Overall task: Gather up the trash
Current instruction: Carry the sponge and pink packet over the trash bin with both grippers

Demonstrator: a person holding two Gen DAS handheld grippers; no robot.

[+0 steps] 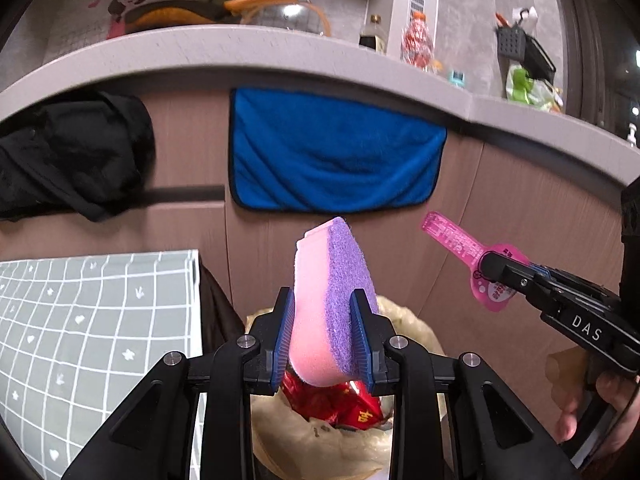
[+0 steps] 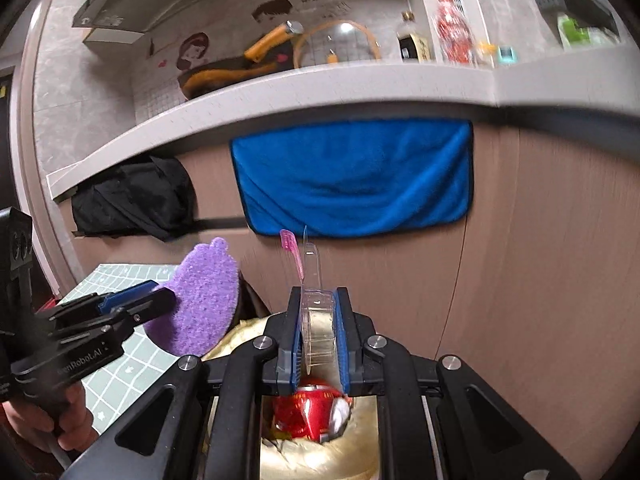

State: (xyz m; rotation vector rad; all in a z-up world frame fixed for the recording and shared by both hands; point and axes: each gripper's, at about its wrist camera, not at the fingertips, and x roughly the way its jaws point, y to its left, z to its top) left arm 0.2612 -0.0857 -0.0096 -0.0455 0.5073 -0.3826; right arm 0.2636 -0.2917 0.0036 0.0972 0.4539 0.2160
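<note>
My left gripper point(image 1: 325, 340) is shut on a pink and purple sponge point(image 1: 334, 300) and holds it upright above a bin lined with a pale bag point(image 1: 320, 440). Red wrappers point(image 1: 340, 404) lie inside the bin. My right gripper point(image 2: 319, 344) is shut on a clear plastic blister pack with a pink card backing point(image 2: 316, 304), also above the bin point(image 2: 320, 452). The pink pack point(image 1: 464, 252) shows in the left wrist view in the right gripper point(image 1: 490, 270). The sponge point(image 2: 200, 300) shows in the right wrist view in the left gripper point(image 2: 160, 296).
A table with a grey grid cloth point(image 1: 80, 340) stands left of the bin. A blue towel point(image 1: 332, 148) and a black garment point(image 1: 68, 156) hang on the cabinet front under the counter point(image 1: 240, 52). Bottles and a pot stand on the counter.
</note>
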